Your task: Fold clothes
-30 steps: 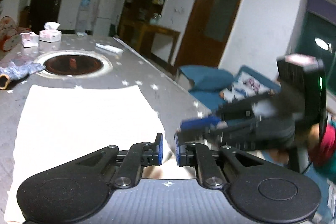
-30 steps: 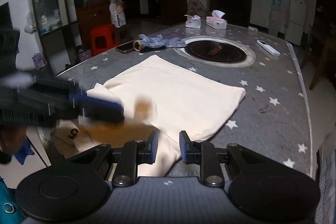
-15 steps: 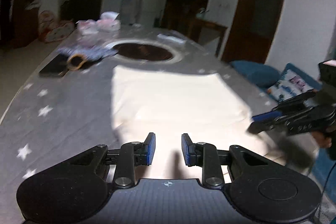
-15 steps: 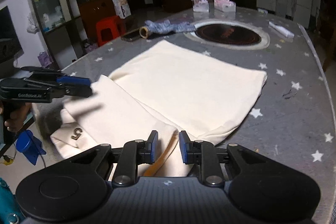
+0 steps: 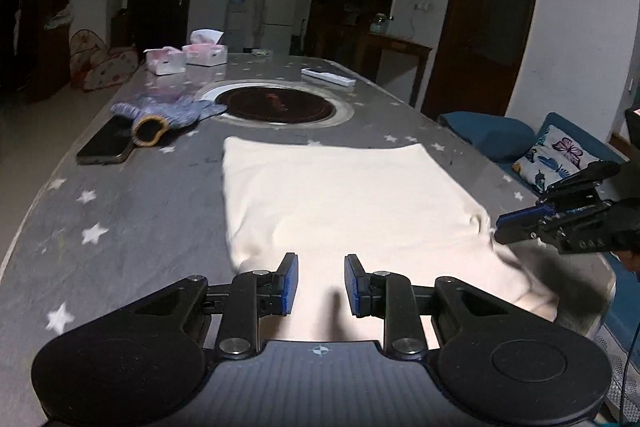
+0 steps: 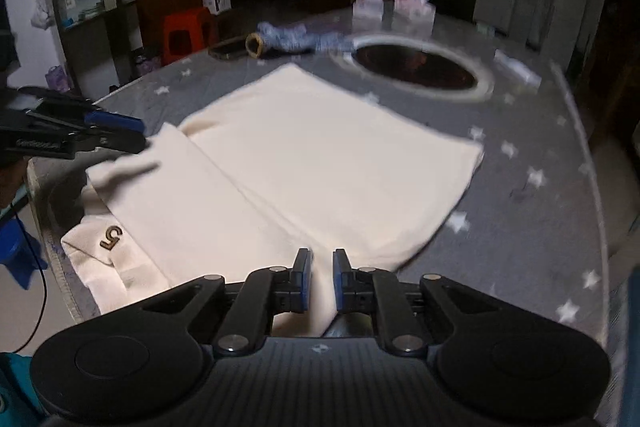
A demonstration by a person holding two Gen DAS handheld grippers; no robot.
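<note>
Here the long grey star-printed desk (image 5: 132, 187) carries everything, with a round dark hotplate (image 5: 280, 105) set into its middle. The cream-coloured cloth garment (image 5: 344, 195) lies flat on the near half, one side panel already folded over and a small brown "5" mark (image 6: 111, 237) showing near the desk edge. The left hand-held gripper (image 5: 320, 285) hovers over the garment's near hem with a modest gap between its blue pads, nothing pinched. The right hand-held gripper (image 6: 321, 281) is closing, its jaws narrow, with cream cloth lying under the gap; I cannot tell whether the pads bite it yet. The risk I judge: the right pads may catch only the top layer, so lifting would peel the fold apart, or drag the loose end off the desk edge. A dark phone (image 5: 106, 145) and a blue-patterned rolled cloth (image 5: 168, 113) sit well apart.
</note>
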